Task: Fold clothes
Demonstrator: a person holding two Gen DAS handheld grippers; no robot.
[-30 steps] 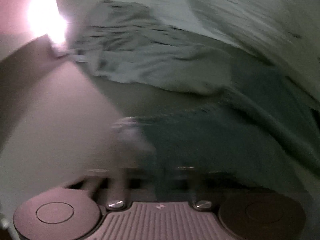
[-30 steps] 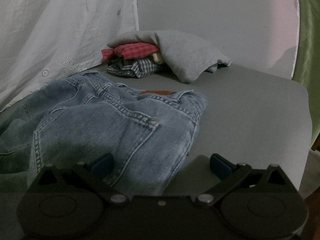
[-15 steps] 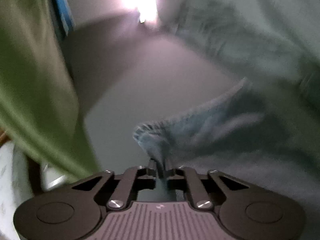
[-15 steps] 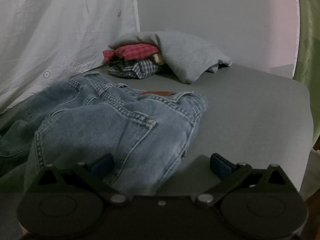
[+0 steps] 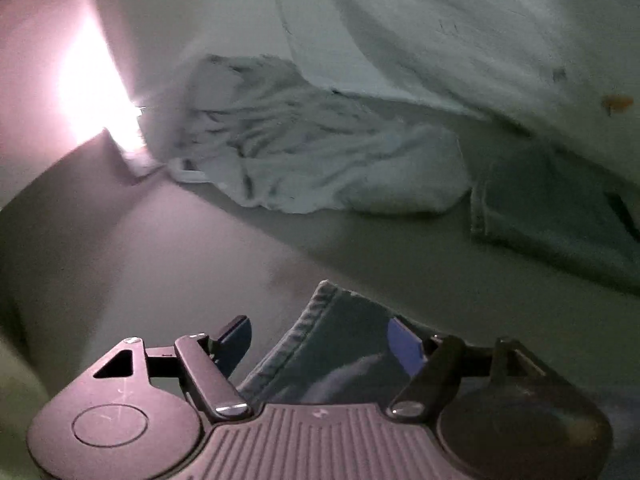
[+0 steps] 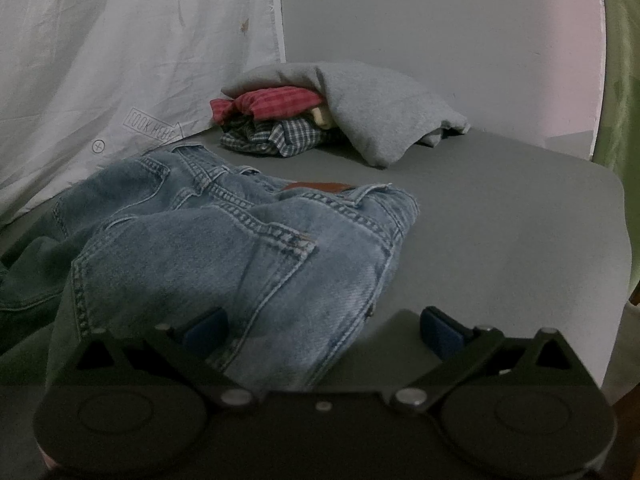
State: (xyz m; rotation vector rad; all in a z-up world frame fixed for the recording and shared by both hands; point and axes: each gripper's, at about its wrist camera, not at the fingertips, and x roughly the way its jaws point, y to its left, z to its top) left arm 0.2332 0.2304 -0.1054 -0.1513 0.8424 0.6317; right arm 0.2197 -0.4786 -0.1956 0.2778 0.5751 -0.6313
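Observation:
Light blue jeans (image 6: 240,248) lie crumpled on the grey table (image 6: 500,220), waistband and back pocket facing up. My right gripper (image 6: 320,330) is open, its blue pads straddling the near edge of the jeans. In the left wrist view my left gripper (image 5: 324,338) is open, and a hemmed jeans leg end (image 5: 332,344) lies loose between its fingers. Another part of the jeans (image 5: 560,216) lies at the right.
A stack of folded clothes, grey, red plaid and blue checked (image 6: 320,120), sits at the table's back. A crumpled pale garment (image 5: 312,152) lies ahead of the left gripper. A white sheet (image 6: 140,60) hangs at the back left. The table edge (image 6: 624,280) is at right.
My left gripper was shut on the jeans leg end half a second ago; now it is open and the hem lies loose. The left view swung round. The right gripper stayed still.

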